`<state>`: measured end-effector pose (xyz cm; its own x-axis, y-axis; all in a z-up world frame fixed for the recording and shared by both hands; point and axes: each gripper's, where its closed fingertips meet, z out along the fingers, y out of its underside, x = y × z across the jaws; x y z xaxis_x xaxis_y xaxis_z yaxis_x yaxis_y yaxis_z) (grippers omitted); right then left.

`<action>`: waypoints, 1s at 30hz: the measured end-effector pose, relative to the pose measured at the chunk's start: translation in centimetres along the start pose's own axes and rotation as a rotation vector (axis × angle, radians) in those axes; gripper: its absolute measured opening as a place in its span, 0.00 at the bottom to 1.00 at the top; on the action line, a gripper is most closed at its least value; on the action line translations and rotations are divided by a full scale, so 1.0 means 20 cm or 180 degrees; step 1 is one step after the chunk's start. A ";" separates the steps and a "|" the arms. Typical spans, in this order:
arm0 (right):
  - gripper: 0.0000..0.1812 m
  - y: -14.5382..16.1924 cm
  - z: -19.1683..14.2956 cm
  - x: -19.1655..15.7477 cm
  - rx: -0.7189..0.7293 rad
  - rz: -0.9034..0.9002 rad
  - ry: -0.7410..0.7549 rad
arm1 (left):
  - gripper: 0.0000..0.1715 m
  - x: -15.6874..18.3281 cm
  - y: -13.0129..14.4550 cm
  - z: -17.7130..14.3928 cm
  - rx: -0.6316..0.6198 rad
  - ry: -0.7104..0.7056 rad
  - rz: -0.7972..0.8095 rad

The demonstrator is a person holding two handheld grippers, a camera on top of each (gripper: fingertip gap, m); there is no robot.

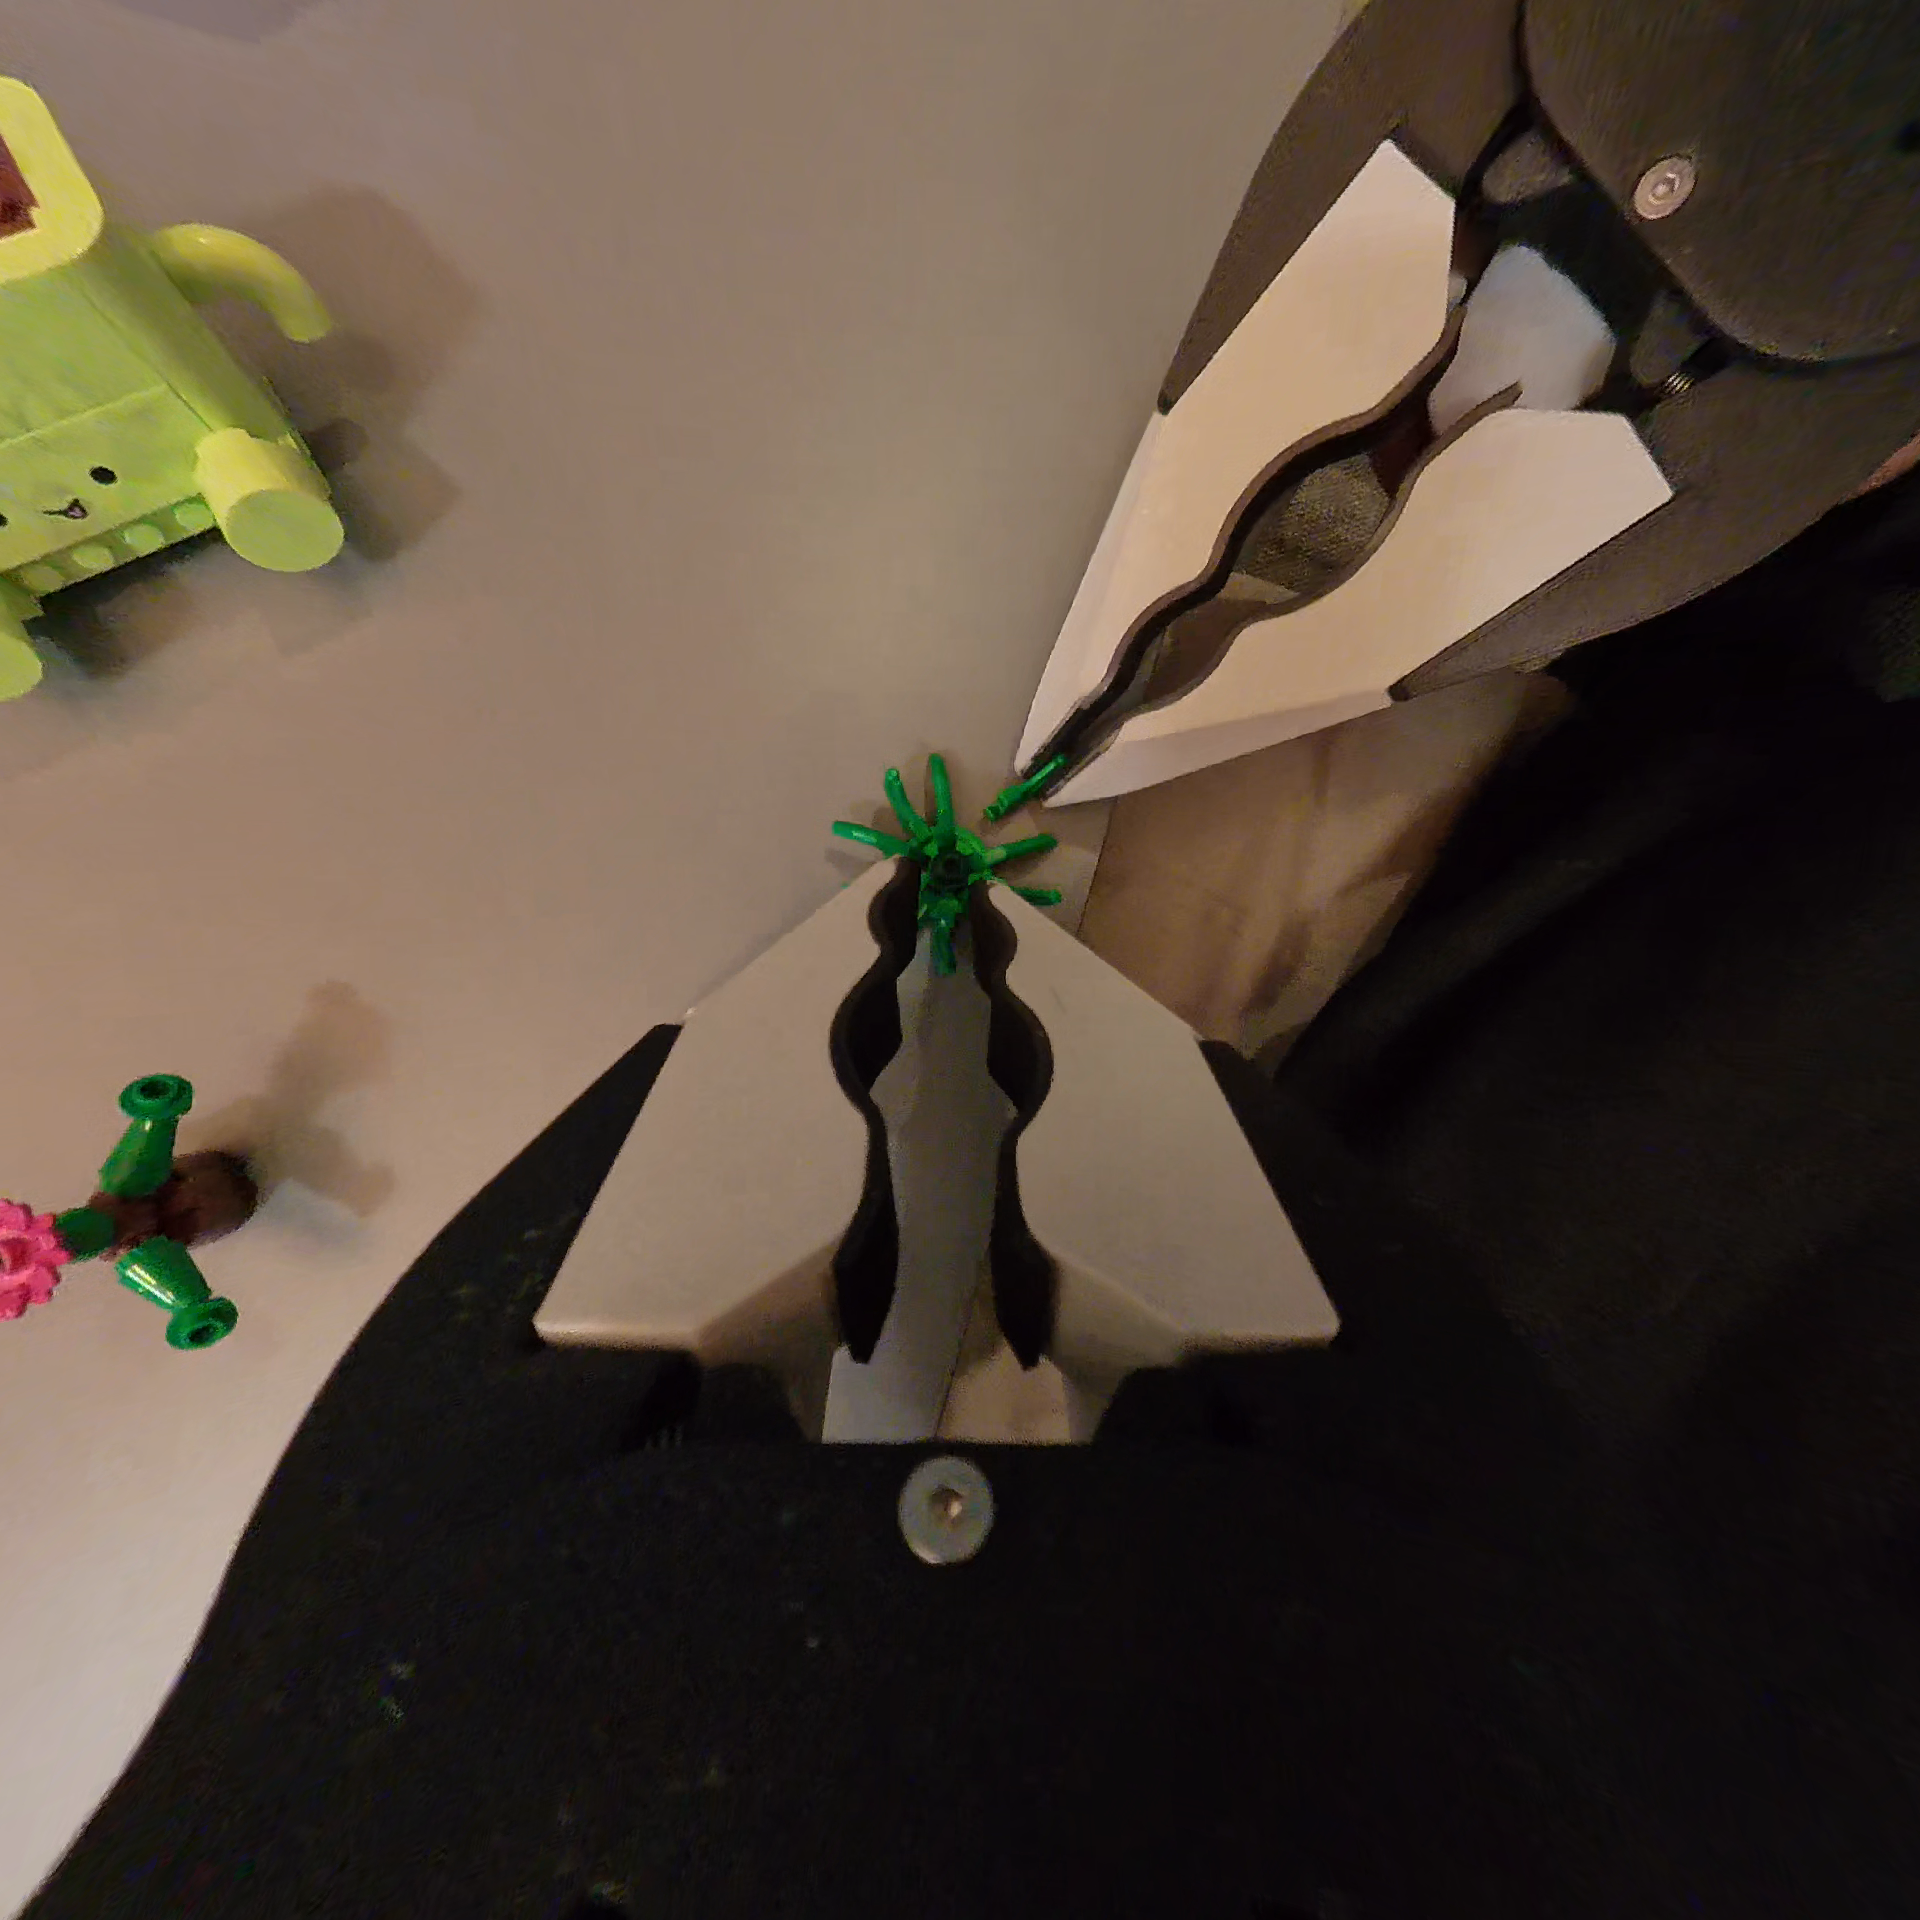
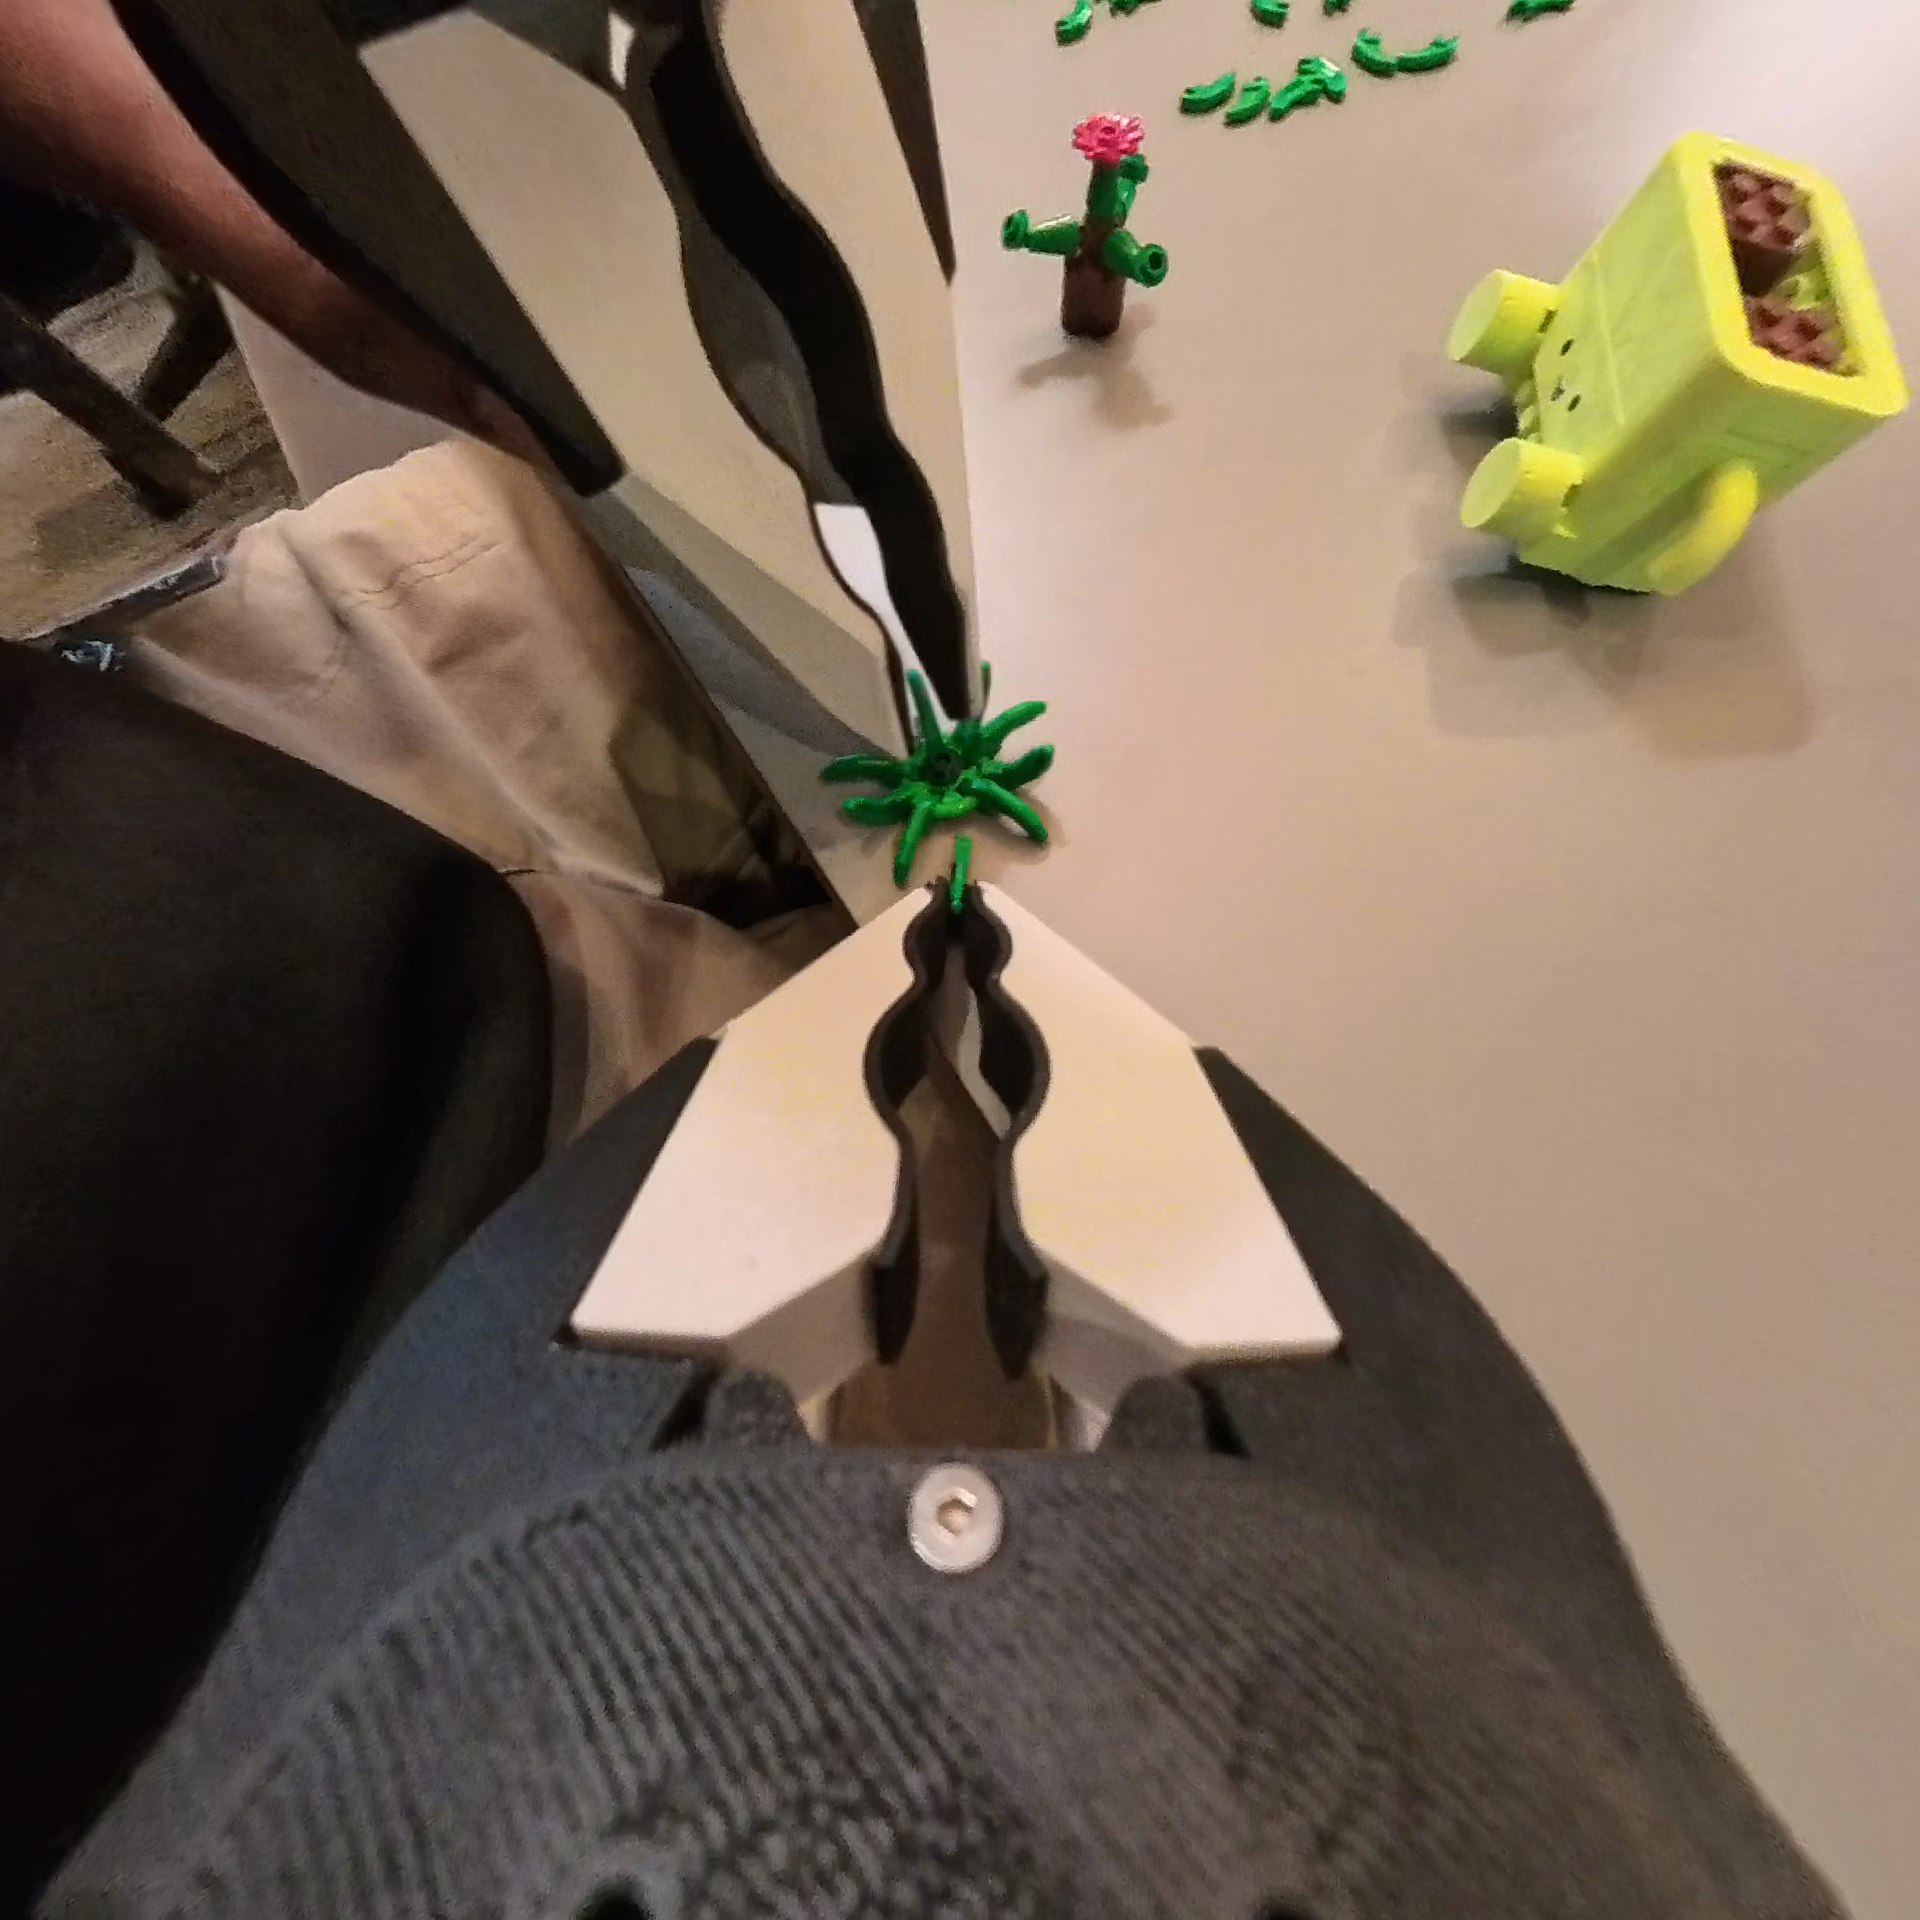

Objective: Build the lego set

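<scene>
My left gripper (image 1: 948, 894) is shut on a dark green spiky leaf cluster (image 1: 940, 852), held at the table's edge; the cluster also shows in the right wrist view (image 2: 940, 774). My right gripper (image 2: 958, 902) is shut on a small green leaf stem (image 2: 960, 868), whose tip points at the cluster, just short of it. In the left wrist view the right gripper (image 1: 1049, 774) comes in from the upper right with the stem (image 1: 1023, 787) at its tips. A small brown-stemmed plant with green arms and a pink flower (image 2: 1096, 223) stands on the table; it also shows in the left wrist view (image 1: 135, 1210).
A lime-green box-shaped planter figure (image 2: 1673, 384) with brown bricks in its top lies on the beige table (image 2: 1351, 935); it shows in the left wrist view too (image 1: 135, 416). Several loose green leaf pieces (image 2: 1309, 62) lie at the far edge. A person's beige trousers (image 2: 436, 644) are below the table edge. My two grippers' fingertips are within a few centimetres of each other.
</scene>
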<state>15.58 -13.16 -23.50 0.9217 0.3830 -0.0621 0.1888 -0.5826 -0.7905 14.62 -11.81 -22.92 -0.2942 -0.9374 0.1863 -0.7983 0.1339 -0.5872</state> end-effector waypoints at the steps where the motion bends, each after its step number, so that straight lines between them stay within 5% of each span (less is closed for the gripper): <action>1: 0.01 0.00 0.00 0.00 -0.0019 -0.0054 -0.0023 | 0.05 0.00 -0.01 0.00 -0.0001 -0.0009 0.0009; 21: 0.00 -0.02 0.03 0.01 -0.0293 -0.0776 -0.0366 | 0.02 0.00 0.01 0.02 -0.0167 0.0092 -0.0213; 30: 0.01 -0.01 0.02 0.00 -0.1175 -0.0440 -0.0625 | 0.02 0.00 0.01 0.02 -0.0078 0.0124 -0.0245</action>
<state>15.42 -12.70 -23.65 0.8040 0.5836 -0.1139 0.4471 -0.7197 -0.5312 14.75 -12.00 -23.32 -0.2514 -0.9320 0.2610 -0.8318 0.0702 -0.5507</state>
